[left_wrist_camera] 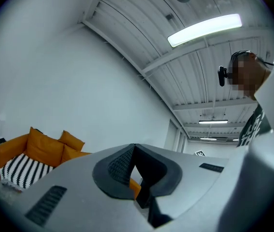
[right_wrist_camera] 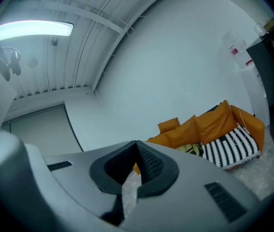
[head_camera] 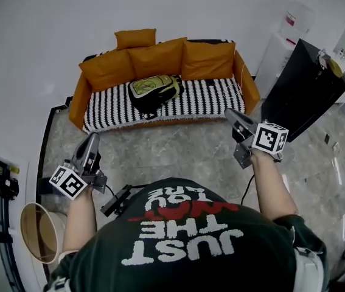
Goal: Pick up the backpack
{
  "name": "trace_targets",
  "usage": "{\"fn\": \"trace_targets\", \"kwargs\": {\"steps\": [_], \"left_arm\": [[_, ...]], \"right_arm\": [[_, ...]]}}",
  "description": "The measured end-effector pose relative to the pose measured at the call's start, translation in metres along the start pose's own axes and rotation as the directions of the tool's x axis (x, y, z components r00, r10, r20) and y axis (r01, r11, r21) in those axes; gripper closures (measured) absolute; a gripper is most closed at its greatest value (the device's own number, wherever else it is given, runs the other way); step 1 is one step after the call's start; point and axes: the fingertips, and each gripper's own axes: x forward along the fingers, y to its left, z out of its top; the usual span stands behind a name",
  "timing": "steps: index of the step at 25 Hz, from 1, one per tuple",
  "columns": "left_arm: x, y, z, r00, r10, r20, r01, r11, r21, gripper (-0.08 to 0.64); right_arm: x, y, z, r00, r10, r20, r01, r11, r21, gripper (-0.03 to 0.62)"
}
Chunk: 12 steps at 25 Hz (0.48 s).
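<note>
The backpack (head_camera: 154, 92) — yellow-green and black — lies on the striped seat of the orange sofa (head_camera: 215, 96), left of centre and just in front of the back cushions (head_camera: 157, 56). Both grippers are held above the floor (head_camera: 178, 145), well apart from the sofa and pointing toward it. The left gripper (head_camera: 93, 140) has its jaws closed tip to tip, with nothing between them. The right gripper (head_camera: 230, 114) is likewise closed at the tips and holds nothing — only floor shows through the slot behind them. A round basket (head_camera: 38, 233) stands at the person's left.
</note>
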Motion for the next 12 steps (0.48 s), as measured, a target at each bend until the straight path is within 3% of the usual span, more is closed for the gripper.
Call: {"fn": "trace_targets", "kwargs": {"steps": [6, 12], "left_arm": [[0.028, 0.019, -0.001, 1.000, -0.023, -0.016, 0.022, 1.000, -0.013, 0.560], [0.066, 0.069, -0.008, 0.997, -0.073, -0.037, 0.071, 0.996, -0.055, 0.560]], "right_arm": [[0.012, -0.016, -0.004, 0.999, -0.027, -0.017, 0.027, 1.000, 0.006, 0.565], [0.045, -0.038, 0.003, 0.995, -0.103, -0.019, 0.103, 0.995, -0.011, 0.565]]}}
